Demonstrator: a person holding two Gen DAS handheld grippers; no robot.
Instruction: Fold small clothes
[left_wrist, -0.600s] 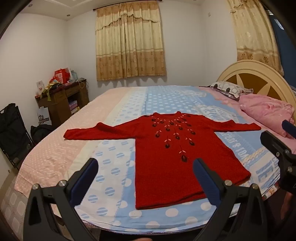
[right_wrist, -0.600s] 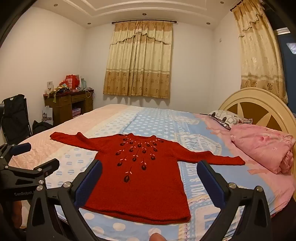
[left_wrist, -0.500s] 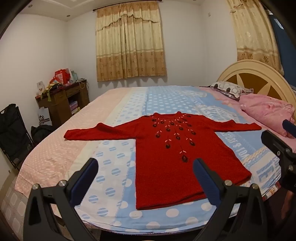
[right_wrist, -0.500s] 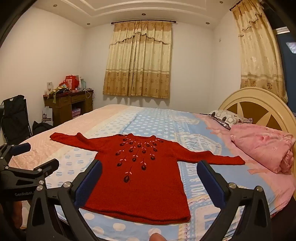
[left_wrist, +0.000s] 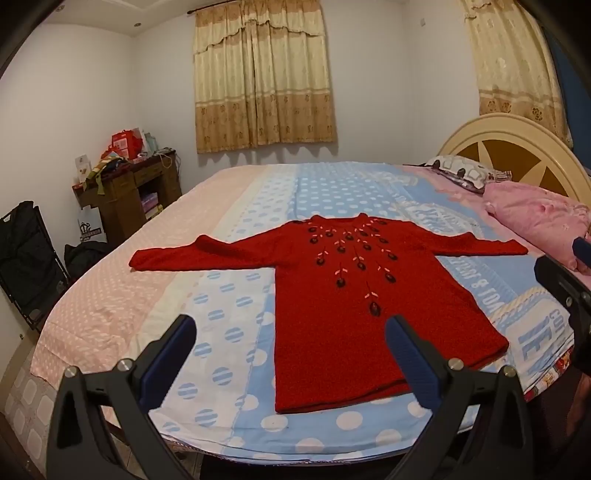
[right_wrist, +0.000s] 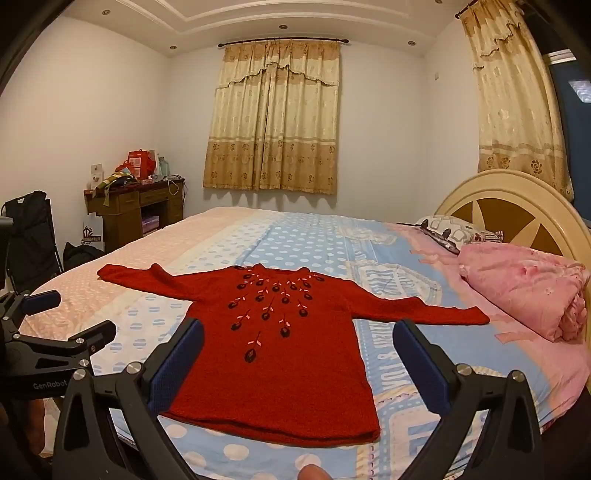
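A small red knitted sweater (left_wrist: 343, 295) with dark embroidered flowers lies flat, face up, on the bed, both sleeves spread out sideways, hem toward me. It also shows in the right wrist view (right_wrist: 280, 350). My left gripper (left_wrist: 290, 347) is open and empty, held above the bed's near edge in front of the hem. My right gripper (right_wrist: 297, 350) is open and empty, also just short of the hem. The right gripper's fingers show at the right edge of the left view (left_wrist: 565, 288); the left gripper's fingers show at the left edge of the right view (right_wrist: 59, 354).
The bed (left_wrist: 236, 295) has a pink and blue dotted sheet. A folded pink quilt (left_wrist: 539, 221) and a patterned pillow (left_wrist: 458, 173) lie by the cream headboard (left_wrist: 517, 147). A wooden desk (left_wrist: 125, 195) and a black chair (left_wrist: 26, 258) stand left.
Both grippers have drifted very slightly; the sweater lies as before and both grippers stay open.
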